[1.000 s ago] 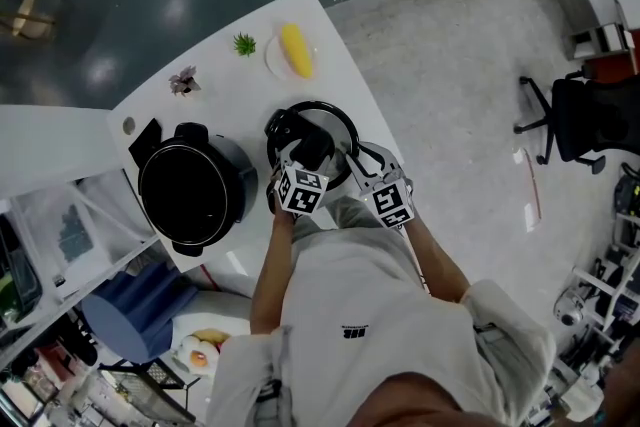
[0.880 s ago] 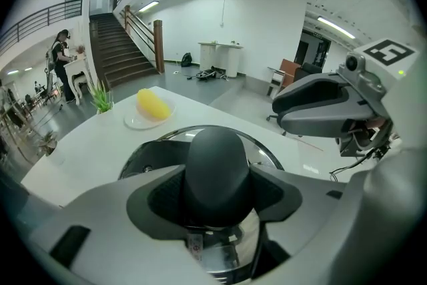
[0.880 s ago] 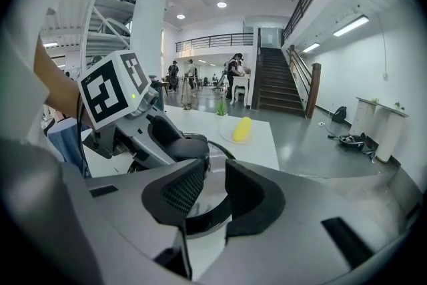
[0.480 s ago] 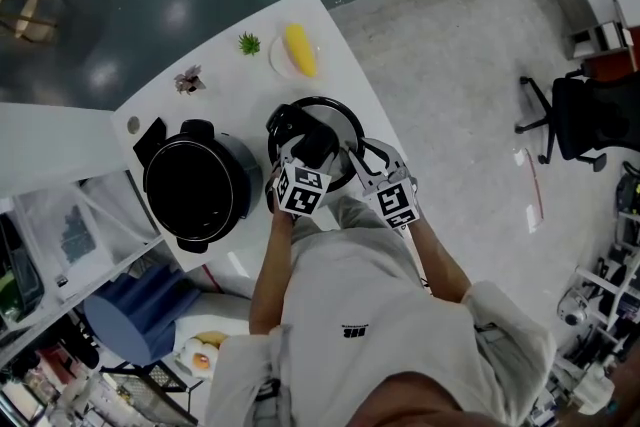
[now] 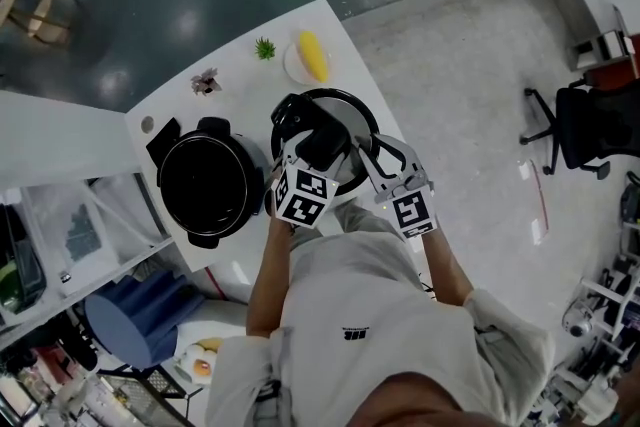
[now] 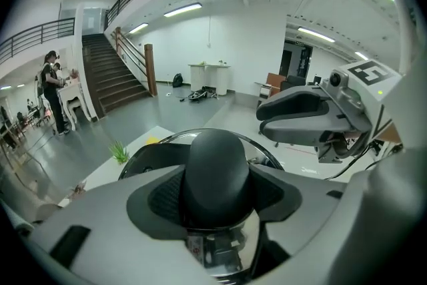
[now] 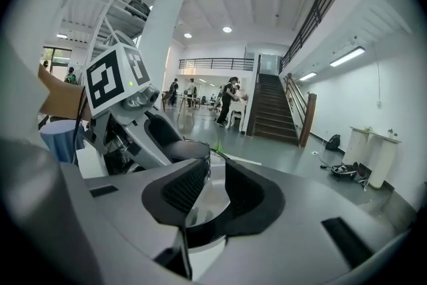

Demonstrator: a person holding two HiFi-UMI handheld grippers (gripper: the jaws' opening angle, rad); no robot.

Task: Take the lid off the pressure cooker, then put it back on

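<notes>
Head view: 1 cooker [image 5: 240, 155], 1 lid [image 5: 350, 118] clenched by left gripper [image 5: 312, 149], right gripper [image 5: 364, 155] fingers.

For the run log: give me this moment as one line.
lid: off | left gripper: shut on knob | right gripper: shut on rim | cooker: open

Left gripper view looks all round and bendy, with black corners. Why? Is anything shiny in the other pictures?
Left gripper view: a wide-angle lens curves the stairs and darkens the corners; the lid knob looks sharp. Right gripper view: same curving, and the metal lid rim gleams between the jaws. Head view: lamp glare makes pale patches on the floor.
</notes>
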